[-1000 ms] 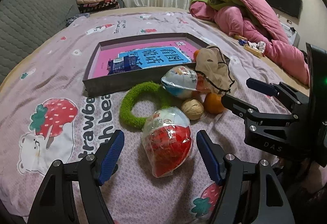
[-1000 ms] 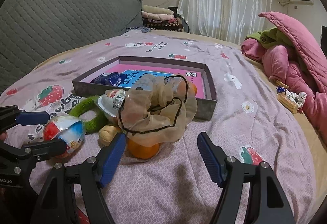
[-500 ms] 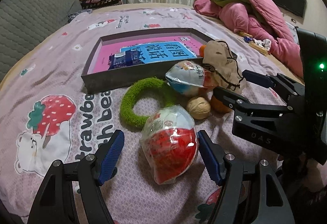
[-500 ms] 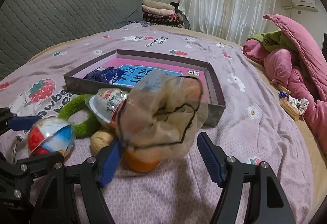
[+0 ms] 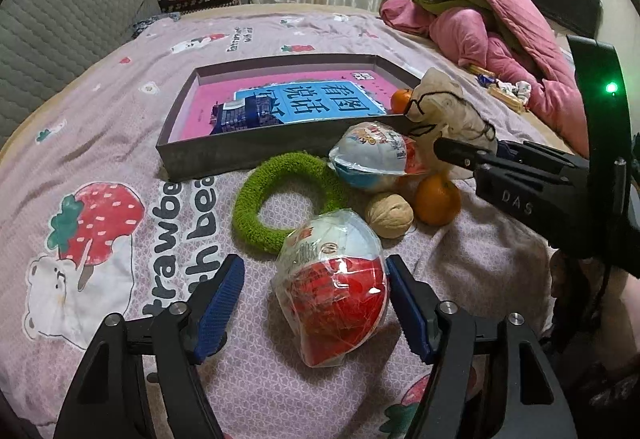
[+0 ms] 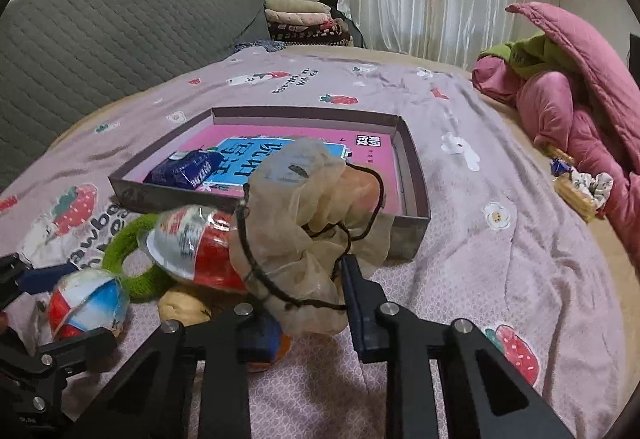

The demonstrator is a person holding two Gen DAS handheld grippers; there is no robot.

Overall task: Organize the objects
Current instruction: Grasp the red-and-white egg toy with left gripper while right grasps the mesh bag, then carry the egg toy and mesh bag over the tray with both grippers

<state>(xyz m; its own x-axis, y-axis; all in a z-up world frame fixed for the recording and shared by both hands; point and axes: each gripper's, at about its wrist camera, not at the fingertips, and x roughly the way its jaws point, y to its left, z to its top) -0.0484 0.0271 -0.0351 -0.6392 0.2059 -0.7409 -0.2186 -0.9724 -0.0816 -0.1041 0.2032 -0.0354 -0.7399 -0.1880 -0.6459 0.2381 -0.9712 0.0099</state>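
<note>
- Gauze scrunchie (image 6: 308,223): pinched between the closed fingers of the right gripper (image 6: 304,303), in front of the near wall of the box (image 6: 416,159).
- Wrapped toy egg (image 5: 334,287): on the bedspread (image 5: 120,143), dead ahead between the wide-spread fingers of the left gripper (image 5: 316,303), long axis along them, right pad apparently touching.
- Beside it: green ring (image 5: 280,199), walnut (image 5: 389,215), orange (image 5: 437,199).
- Room: pink quilt (image 6: 580,107), curtain behind.

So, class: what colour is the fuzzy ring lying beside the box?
Green: the fuzzy ring shows best in the left wrist view.
</note>
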